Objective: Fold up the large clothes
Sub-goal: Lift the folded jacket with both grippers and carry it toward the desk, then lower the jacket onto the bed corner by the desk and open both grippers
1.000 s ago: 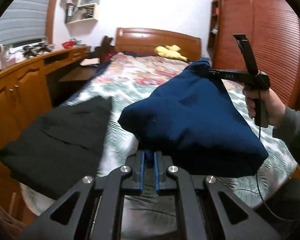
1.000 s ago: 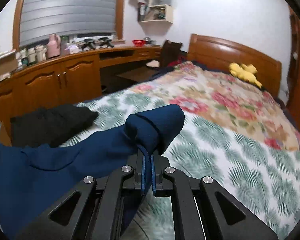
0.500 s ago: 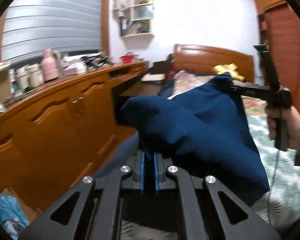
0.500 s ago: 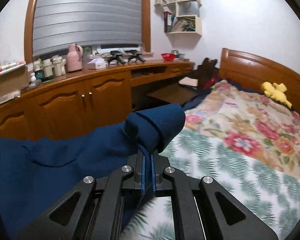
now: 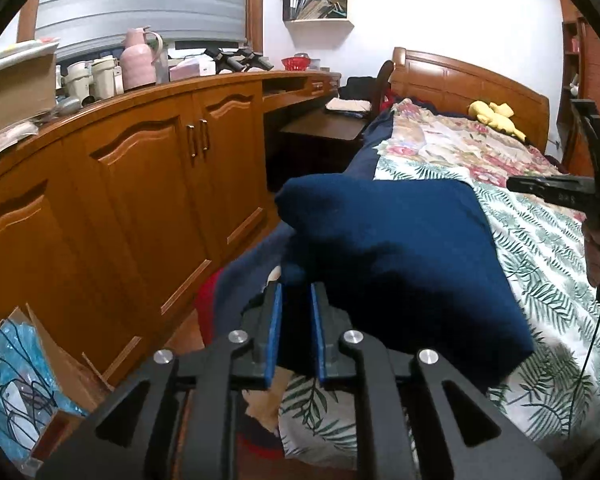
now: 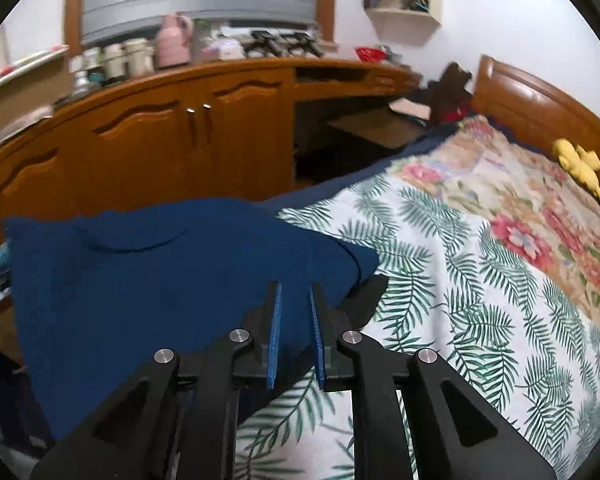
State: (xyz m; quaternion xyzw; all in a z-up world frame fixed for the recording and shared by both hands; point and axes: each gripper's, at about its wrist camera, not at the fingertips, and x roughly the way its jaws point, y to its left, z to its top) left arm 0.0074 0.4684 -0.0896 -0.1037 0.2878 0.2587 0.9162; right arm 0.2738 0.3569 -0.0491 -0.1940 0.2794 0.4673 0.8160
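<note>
A folded navy garment (image 5: 400,248) lies at the left edge of the bed (image 5: 548,264), partly over a black garment (image 6: 366,292) that pokes out beneath it. My left gripper (image 5: 296,312) sits at the navy garment's near corner. Its jaws are opening and the pads stand apart from the cloth. In the right wrist view, my right gripper (image 6: 294,320) is over the navy garment (image 6: 160,272), jaws opening, with cloth lying loose between the blue pads. In the left wrist view the right gripper (image 5: 514,184) shows beside the garment's far right corner, held by a hand (image 5: 596,248).
Wooden cabinets (image 5: 140,184) with a cluttered top run along the left, close to the bed. A cardboard box (image 5: 28,372) with cables sits on the floor at lower left. A yellow plush toy (image 5: 496,116) lies by the headboard. The leaf-and-flower bedspread (image 6: 480,272) stretches to the right.
Both grippers carried the navy garment leftward from over the bed's middle to its left edge and lowered it. Their jaws, shut on the cloth before, now stand parted and the garment rests flat.
</note>
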